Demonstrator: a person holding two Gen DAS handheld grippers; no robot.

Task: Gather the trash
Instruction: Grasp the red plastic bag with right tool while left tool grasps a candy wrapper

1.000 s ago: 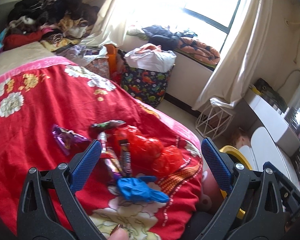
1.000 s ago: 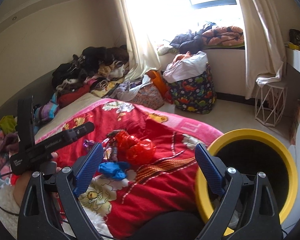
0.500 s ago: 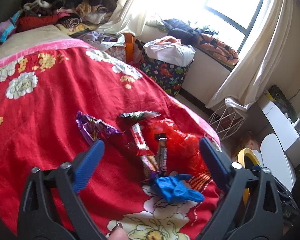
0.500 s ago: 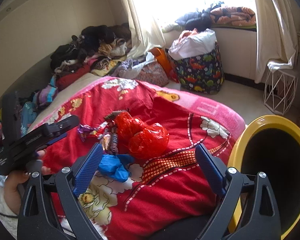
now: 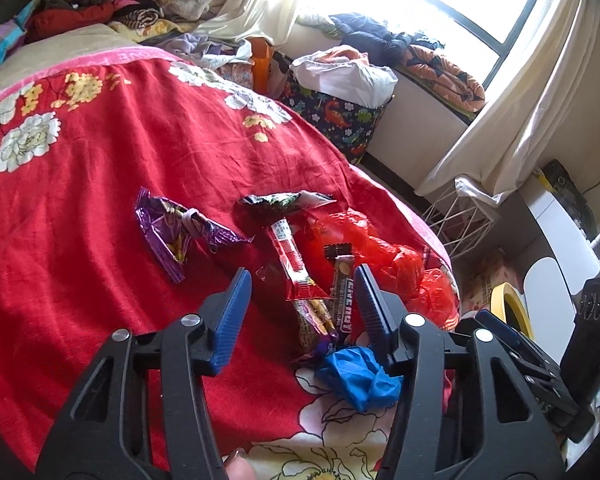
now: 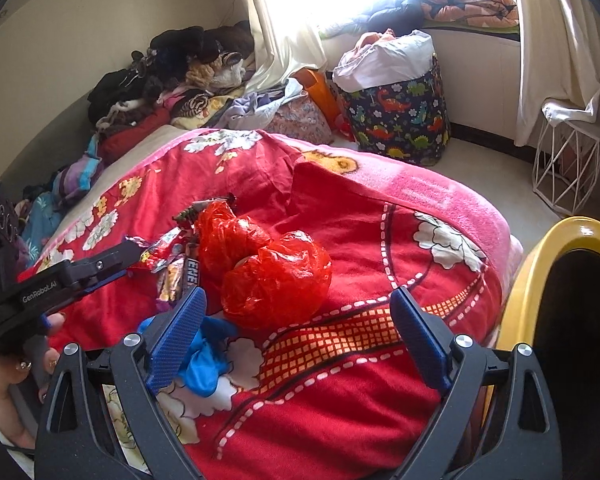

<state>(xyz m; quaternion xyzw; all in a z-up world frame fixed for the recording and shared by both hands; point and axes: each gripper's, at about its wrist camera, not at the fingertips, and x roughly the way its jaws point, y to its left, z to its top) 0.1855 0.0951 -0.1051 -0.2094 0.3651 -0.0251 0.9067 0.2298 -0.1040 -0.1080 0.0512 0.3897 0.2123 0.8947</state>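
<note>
Trash lies in a heap on the red floral blanket [image 5: 80,208]: a purple wrapper [image 5: 172,228], a red snack stick wrapper [image 5: 292,260], a brown candy bar wrapper [image 5: 341,300], a dark torn wrapper [image 5: 280,202], a crumpled red plastic bag [image 5: 383,260] and a blue glove [image 5: 357,374]. My left gripper [image 5: 301,280] is partly open, its jaws on either side of the stick and bar wrappers, just above them. My right gripper [image 6: 298,316] is wide open and empty, over the red bag [image 6: 276,280] and the glove [image 6: 204,360]. The left gripper also shows in the right wrist view [image 6: 100,268].
A yellow-rimmed bin [image 6: 539,280] stands beside the bed at right. A dinosaur-print hamper [image 6: 399,120], a white wire stool [image 6: 567,168], piled clothes [image 6: 172,68] and curtains line the far side.
My left gripper has moved forward and down over the wrappers and its jaws have narrowed around them. My right gripper has come closer to the red bag and stayed wide open.
</note>
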